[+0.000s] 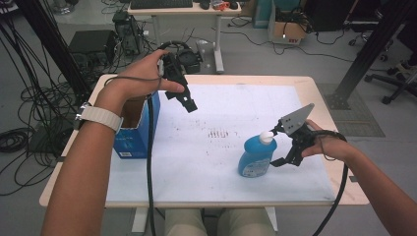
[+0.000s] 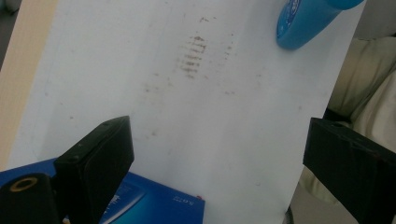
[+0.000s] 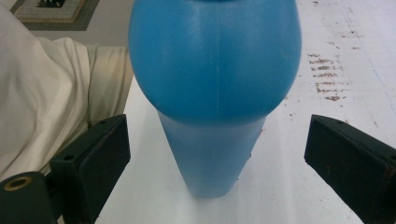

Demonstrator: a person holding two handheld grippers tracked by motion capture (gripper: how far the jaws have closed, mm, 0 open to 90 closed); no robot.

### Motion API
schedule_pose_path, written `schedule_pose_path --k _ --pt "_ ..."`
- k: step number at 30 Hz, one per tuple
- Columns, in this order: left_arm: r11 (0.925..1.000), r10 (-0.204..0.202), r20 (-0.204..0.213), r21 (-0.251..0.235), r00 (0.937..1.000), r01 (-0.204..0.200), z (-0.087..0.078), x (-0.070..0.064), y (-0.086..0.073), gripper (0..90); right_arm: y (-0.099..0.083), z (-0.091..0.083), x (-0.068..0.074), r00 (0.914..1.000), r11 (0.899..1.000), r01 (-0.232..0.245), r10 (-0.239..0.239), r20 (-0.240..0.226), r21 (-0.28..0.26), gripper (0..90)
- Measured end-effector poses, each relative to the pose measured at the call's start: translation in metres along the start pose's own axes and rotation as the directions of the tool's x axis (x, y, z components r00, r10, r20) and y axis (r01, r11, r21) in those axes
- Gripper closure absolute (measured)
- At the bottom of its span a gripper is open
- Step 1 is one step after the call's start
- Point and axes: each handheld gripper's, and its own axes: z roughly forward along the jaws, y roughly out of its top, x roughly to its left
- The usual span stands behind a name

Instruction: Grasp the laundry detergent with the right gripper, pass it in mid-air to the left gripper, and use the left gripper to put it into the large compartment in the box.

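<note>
The right claw (image 1: pixel 284 146) is spread wide, its two black jaws standing on either side of the blue bottle (image 1: pixel 256 156) without touching it; in the right gripper view the bottle (image 3: pixel 215 88) stands upright between the parted jaws, with bare white sheet showing in the gap on each side of its narrow lower body. The bottle has a white cap and a pale label on its front, but the writing there is too small to read. It rests on the white sheet (image 1: pixel 231 113) that covers most of the worktop (image 1: pixel 319 93), towards the person's right and near the front edge. A patch of brown smudges (image 1: pixel 219 132) marks the sheet just beyond the bottle. The left claw (image 1: pixel 187 101) is also released and holds nothing; it hangs in the air above the sheet, tilted downward, with its jaws well apart in the left gripper view. Below it, at the left edge of the sheet, sits an open blue cardboard box (image 1: pixel 137 135); its lid shows light printing in the left gripper view (image 2: pixel 154 203), too blurred to make out. The left wrist wears a watch with a white strap (image 1: pixel 98 117).
</note>
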Motion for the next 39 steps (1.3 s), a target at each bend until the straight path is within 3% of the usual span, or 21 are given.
schedule_pose_path --k 22,23,24,39 --pt "1.0000 -0.005 -0.001 -0.009 1.0000 0.005 0.000 0.000 -0.002 8.9 0.002 0.002 0.000 1.0000 1.000 -0.006 0.006 0.006 -0.003 6.5" --pt "1.0000 -0.004 -0.002 -0.009 1.0000 0.004 0.000 0.000 -0.002 8.9 0.002 0.002 0.001 0.9997 1.000 -0.024 0.024 0.007 0.006 6.5" --pt "1.0000 -0.004 -0.002 -0.009 1.0000 0.004 0.000 0.000 -0.002 8.9 0.002 0.003 0.000 1.0000 1.000 -0.002 0.002 0.006 0.000 6.5" --pt "0.9999 -0.005 -0.001 -0.010 1.0000 0.005 0.000 -0.001 -0.003 8.9 0.002 0.016 0.000 1.0000 1.000 -0.001 0.001 -0.003 0.011 6.3"
